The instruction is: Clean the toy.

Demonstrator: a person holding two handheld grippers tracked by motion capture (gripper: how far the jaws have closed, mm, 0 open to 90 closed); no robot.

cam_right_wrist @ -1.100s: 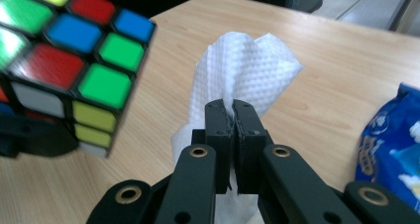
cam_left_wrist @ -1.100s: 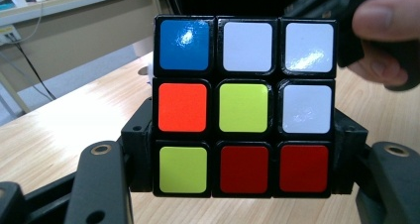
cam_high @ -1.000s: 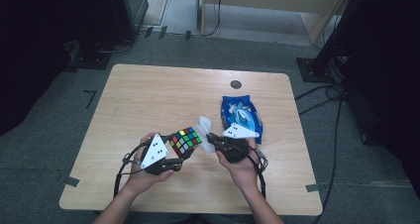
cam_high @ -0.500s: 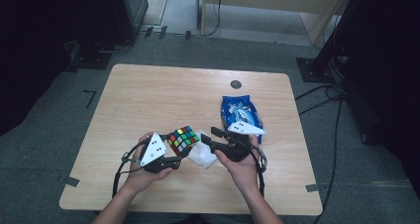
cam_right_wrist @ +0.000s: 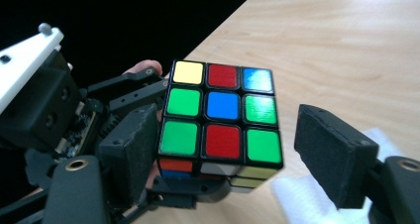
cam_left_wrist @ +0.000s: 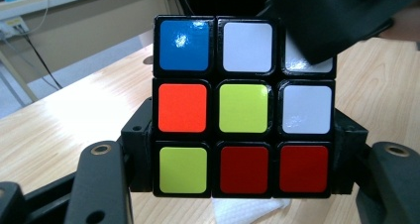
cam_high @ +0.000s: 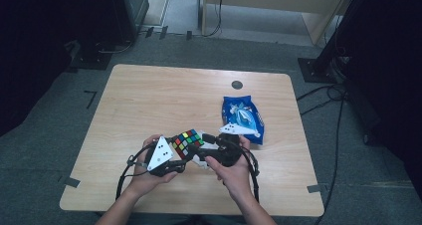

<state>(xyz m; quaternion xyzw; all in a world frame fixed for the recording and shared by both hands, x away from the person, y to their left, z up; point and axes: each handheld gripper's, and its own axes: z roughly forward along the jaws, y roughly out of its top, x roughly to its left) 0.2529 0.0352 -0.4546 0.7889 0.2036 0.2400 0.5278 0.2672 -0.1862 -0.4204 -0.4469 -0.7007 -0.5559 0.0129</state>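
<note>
A scrambled colour cube (cam_high: 186, 141) is held a little above the table near its front edge, with my left gripper (cam_high: 181, 153) shut on it. In the left gripper view the cube (cam_left_wrist: 245, 115) sits between the two jaws, and a black jaw of the other gripper crosses its top right corner. My right gripper (cam_high: 201, 143) has come up to the cube from the right; its jaws have just been opening. In the right gripper view the cube (cam_right_wrist: 223, 105) stands between the open jaws, with a gap at the right pad (cam_right_wrist: 337, 154). A white tissue (cam_high: 203, 160) lies on the table beneath.
A blue snack bag (cam_high: 242, 116) lies right of the hands on the wooden table (cam_high: 159, 95). A small dark disc (cam_high: 237, 84) sits near the far edge. Cables trail from both grippers over the front of the table.
The right gripper held the white tissue up by the cube, then let it drop onto the table. Its jaws have opened and moved around the cube. The left gripper kept still.
</note>
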